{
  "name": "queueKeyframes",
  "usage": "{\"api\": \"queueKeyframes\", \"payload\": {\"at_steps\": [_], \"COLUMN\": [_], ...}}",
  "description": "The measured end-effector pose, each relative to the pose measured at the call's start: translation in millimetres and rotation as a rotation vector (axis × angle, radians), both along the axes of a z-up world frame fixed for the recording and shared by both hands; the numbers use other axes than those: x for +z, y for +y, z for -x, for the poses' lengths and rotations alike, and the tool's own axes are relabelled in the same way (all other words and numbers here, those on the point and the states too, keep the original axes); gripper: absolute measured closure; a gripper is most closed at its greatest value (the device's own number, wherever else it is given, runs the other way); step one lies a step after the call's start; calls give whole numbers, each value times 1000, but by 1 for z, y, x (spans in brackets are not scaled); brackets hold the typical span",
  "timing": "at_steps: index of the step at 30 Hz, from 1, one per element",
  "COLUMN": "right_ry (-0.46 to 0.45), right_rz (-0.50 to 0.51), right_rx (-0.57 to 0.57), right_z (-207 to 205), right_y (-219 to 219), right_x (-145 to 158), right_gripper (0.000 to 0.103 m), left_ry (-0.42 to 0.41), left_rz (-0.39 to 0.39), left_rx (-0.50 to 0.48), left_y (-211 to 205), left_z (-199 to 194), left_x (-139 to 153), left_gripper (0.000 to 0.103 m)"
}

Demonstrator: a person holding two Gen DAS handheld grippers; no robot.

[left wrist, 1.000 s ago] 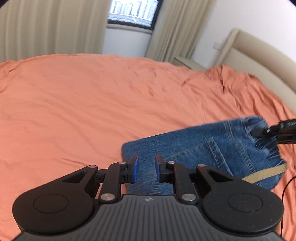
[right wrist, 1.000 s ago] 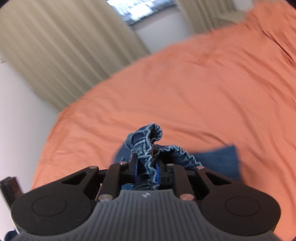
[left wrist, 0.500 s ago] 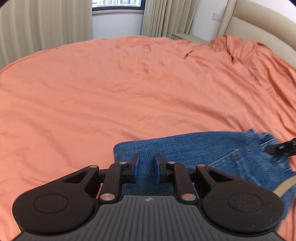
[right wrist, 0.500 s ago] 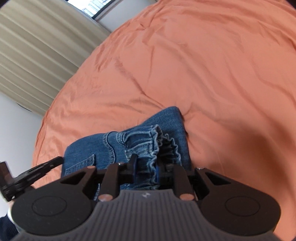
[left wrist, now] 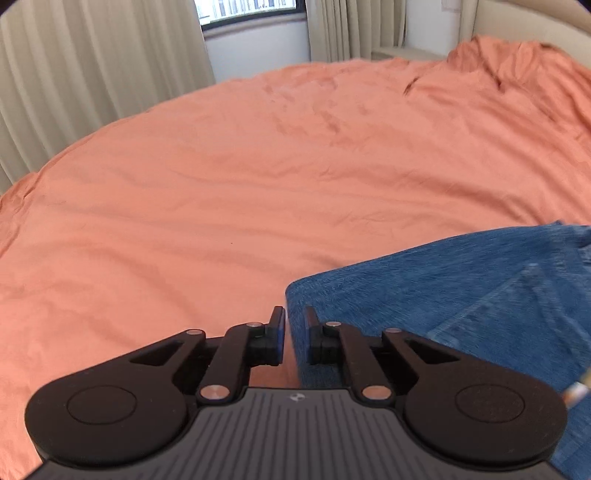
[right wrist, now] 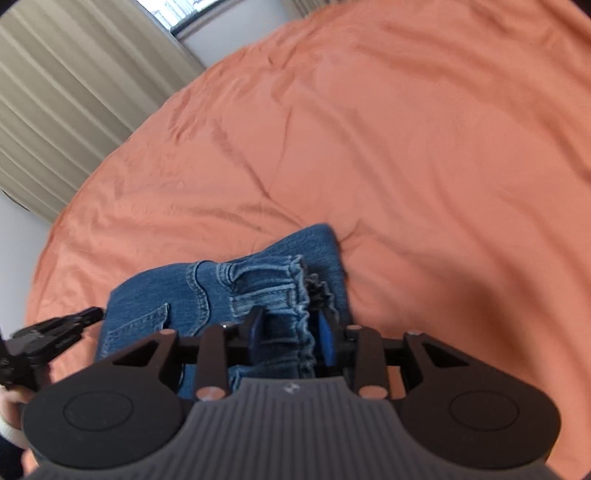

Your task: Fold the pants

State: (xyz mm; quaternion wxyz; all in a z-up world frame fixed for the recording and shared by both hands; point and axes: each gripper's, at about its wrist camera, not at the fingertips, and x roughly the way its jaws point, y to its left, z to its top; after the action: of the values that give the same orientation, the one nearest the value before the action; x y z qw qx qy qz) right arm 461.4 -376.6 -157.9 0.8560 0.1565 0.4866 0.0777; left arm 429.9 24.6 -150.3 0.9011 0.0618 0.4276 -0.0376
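Denim fills the space between the fingers of the right gripper: a bunched, gathered edge of the jeans sits between the blue pads. The pads look parted more widely than the cloth is thick, and whether they bite on it cannot be told from this view. Past the fingers the jeans lie folded on the orange sheet, with a stitched pocket and seam facing up and one corner reaching farthest out onto the bed.

At the left edge of the right wrist view the left gripper points in toward the jeans, its tips just beside the folded edge.

From the left wrist view, the left gripper has its fingers spread a little, with a narrow gap between the pads and nothing in it. The gap sits right at the near corner of the jeans; the right finger lies over the denim, the left one over bare sheet. The denim runs away to the right, blurred, with pocket stitching visible.

Farther off the wrinkled sheet covers the whole bed. Beyond it hang beige curtains, with a window between them, and a pale headboard at the far right.
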Motion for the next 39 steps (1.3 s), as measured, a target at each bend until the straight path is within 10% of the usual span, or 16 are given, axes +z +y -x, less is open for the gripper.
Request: {"api": "queueKeyframes", "payload": {"at_steps": [9, 20, 27, 31, 39], "right_ry": [-264, -263, -290, -287, -256], "right_rz": [25, 18, 47, 17, -18], "right_rx": [-11, -115, -85, -89, -92], "right_z": [105, 120, 122, 120, 119], "right_y": [38, 48, 51, 47, 41], "right_x": [25, -29, -32, -34, -40], "right_gripper": [80, 86, 85, 85, 86], "left_ry": [-43, 14, -25, -47, -71], "left_rz": [121, 47, -12, -173, -534], "left_rx": [-76, -115, -59, -67, -332], "left_y": [9, -15, -39, -61, -79], "left_z": [95, 202, 198, 190, 214], "left_x": [42, 12, -11, -26, -30], "left_gripper": [91, 59, 55, 52, 86]}}
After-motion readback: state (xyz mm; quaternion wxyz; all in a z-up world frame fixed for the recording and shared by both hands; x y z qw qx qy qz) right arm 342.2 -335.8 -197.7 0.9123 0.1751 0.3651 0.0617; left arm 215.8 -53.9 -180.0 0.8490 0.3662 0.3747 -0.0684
